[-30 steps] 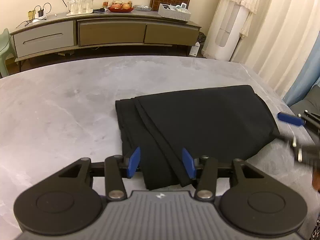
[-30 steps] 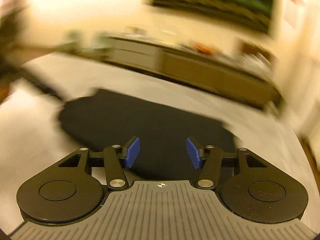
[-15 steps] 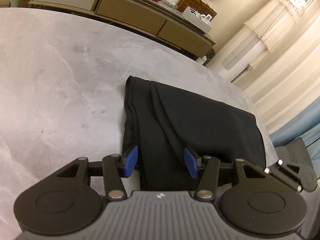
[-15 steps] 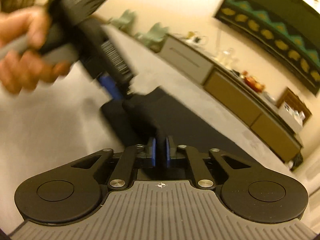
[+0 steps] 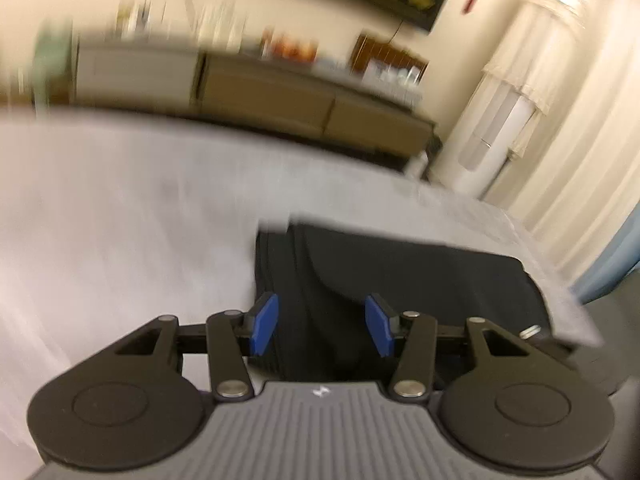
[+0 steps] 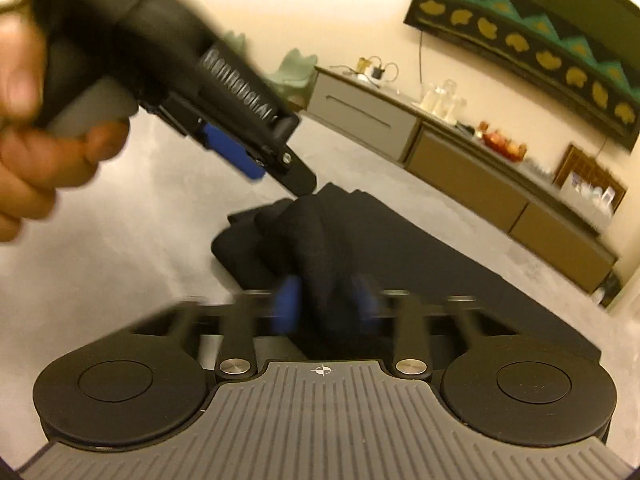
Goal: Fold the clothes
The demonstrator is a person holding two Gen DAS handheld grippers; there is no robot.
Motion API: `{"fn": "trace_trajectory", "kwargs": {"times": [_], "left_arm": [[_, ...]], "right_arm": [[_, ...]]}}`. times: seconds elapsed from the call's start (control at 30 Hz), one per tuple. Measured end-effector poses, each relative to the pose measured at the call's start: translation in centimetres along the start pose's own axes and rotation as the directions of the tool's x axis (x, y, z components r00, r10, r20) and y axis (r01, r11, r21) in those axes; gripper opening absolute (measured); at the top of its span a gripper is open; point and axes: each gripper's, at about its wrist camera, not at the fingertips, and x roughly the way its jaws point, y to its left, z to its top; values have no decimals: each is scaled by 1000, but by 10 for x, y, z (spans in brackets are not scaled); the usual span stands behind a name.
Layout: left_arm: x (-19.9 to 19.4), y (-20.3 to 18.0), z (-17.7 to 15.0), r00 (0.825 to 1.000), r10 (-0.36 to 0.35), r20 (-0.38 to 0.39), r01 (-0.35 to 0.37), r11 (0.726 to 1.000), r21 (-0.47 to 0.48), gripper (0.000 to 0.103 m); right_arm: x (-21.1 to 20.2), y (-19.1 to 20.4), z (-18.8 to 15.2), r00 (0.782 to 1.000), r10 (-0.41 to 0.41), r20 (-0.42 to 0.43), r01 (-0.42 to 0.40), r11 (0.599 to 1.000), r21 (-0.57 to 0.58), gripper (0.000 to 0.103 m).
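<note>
A black garment [image 5: 420,280] lies folded on the grey marbled tabletop [image 5: 120,220], towards its right side in the left wrist view, with several layered fold edges showing along its left end. In the right wrist view the same cloth [image 6: 400,248] stretches away towards the far right, and its near corner is bunched up into a raised hump between the blue pads of the right tongs [image 6: 326,306]. Those pads are blurred, but a gap shows between them and the cloth fills it; whether they pinch it cannot be told.

The left tongs [image 5: 322,322] stand apart over the near edge of the garment, nothing between their blue pads [image 5: 264,322]. From the right wrist view the left tongs [image 6: 276,164] appear above the cloth's far corner, held by a hand [image 6: 48,152] around a grey grip.

Beyond the tabletop a long low sideboard [image 6: 460,160] runs along the wall, carrying glasses and a red dish of fruit. A dark painting [image 6: 532,40] hangs above it, and pale curtains [image 5: 560,128] hang at the right.
</note>
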Motion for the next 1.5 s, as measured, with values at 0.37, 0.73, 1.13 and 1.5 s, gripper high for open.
{"fn": "trace_trajectory", "kwargs": {"times": [0.37, 0.73, 1.13, 1.5], "left_arm": [[41, -39, -38, 990, -1, -141, 29, 980, 196, 51], [56, -57, 27, 988, -73, -134, 95, 982, 164, 54], [90, -27, 20, 973, 62, -223, -43, 995, 86, 55], [50, -5, -12, 953, 181, -244, -192, 981, -22, 85]], "right_arm": [[-40, -115, -23, 991, -124, -50, 134, 929, 344, 50], [-9, -186, -26, 976, -178, -126, 216, 880, 423, 48], [-22, -242, -50, 979, -121, -164, 195, 791, 580, 52], [-57, -224, -84, 946, -165, -280, 289, 823, 489, 66]]}}
